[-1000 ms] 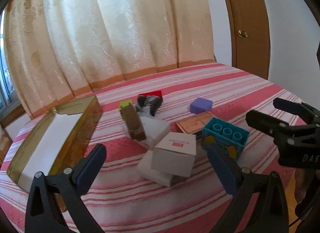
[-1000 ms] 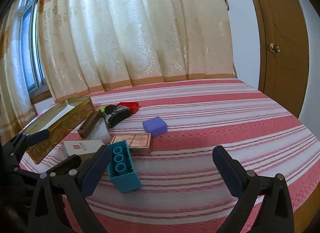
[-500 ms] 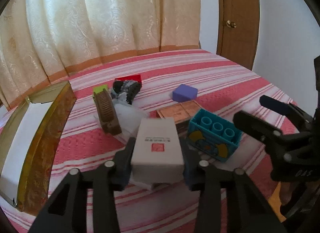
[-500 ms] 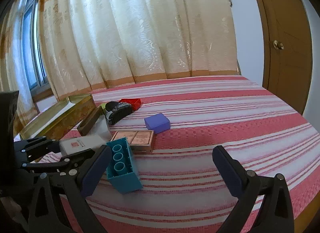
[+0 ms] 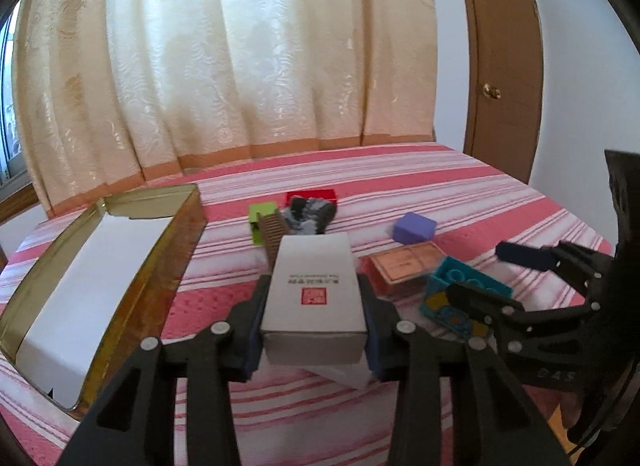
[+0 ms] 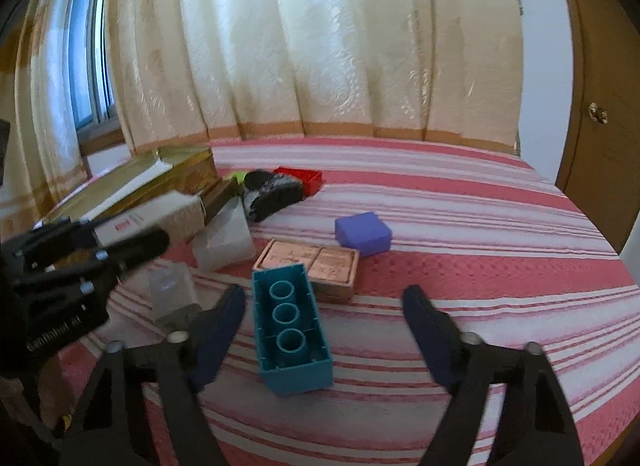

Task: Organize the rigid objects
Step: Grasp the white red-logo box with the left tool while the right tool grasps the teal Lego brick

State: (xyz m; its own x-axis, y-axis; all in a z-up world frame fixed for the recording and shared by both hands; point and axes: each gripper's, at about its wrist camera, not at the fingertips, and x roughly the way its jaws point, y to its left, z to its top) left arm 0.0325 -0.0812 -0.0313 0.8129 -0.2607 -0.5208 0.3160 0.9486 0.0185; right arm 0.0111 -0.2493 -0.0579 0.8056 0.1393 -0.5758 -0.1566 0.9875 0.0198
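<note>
Since a second ago both claws have changed: the left claw (image 5: pixel 314 326), then spread wide over the pile, has clamped onto the white carton (image 5: pixel 316 298) and holds it off the heap, and the right claw (image 6: pixel 324 326) has just been narrowing, its pads now standing either side of the teal brick (image 6: pixel 290 326) without yet pressing on it.

Largest first. The bed (image 6: pixel 480 225), with its pink striped cover, is soft and gives, so anything set down carelessly could tip or roll. The gold tin (image 5: pixel 160 266) lies open at the left with a white lining, and looks the likely home for these things; I'd judge the carton could catch its near wall if swung across too low. The carton is gripped near its back end, and if the pads bite a thin card wall it may buckle or pivot out. Beneath it sits a clear plastic tub (image 6: pixel 224 242), which could be dragged along.

The teal brick lies open side up and askew to the right claw; closing off-centre might spin it or nudge it into the brown patterned box (image 6: pixel 316 266) just behind. The purple block (image 6: pixel 362 234) and the red tray (image 6: pixel 300 177) sit farther back, apart from both claws. The two claws work close together and could knock each other.
</note>
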